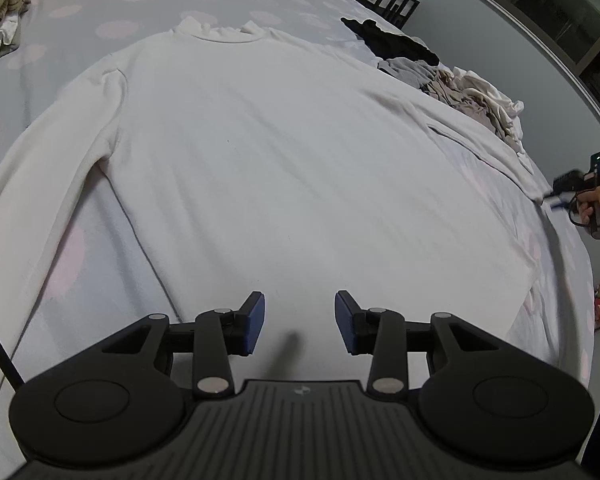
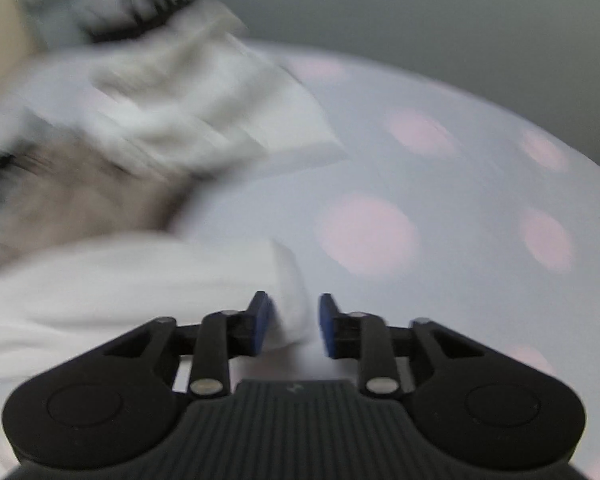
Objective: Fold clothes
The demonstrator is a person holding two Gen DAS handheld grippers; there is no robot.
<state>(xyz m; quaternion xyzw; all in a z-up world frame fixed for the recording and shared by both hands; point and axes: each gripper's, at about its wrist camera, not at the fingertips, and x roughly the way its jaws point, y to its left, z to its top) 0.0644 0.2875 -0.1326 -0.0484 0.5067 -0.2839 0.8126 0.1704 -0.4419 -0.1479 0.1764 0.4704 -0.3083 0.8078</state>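
The right gripper (image 2: 290, 322) has the white sweater's cuff (image 2: 294, 304) between its blue pads; the left pad touches cloth, a sliver of gap shows at the right one, so whether it truly pinches I cannot tell. The view is blurred. Just beyond lies the spotted bed sheet (image 2: 460, 184); up and to its left sits a heap of unfolded clothes (image 2: 148, 104). The left gripper (image 1: 300, 322) hangs released, nothing between its pads, above the hem of the white sweater (image 1: 260, 152), which is spread flat ahead of it. To do this well, I judge: secure the cuff, then carry the sleeve (image 1: 480, 136) straight across the chest, keeping it clear of the heap.
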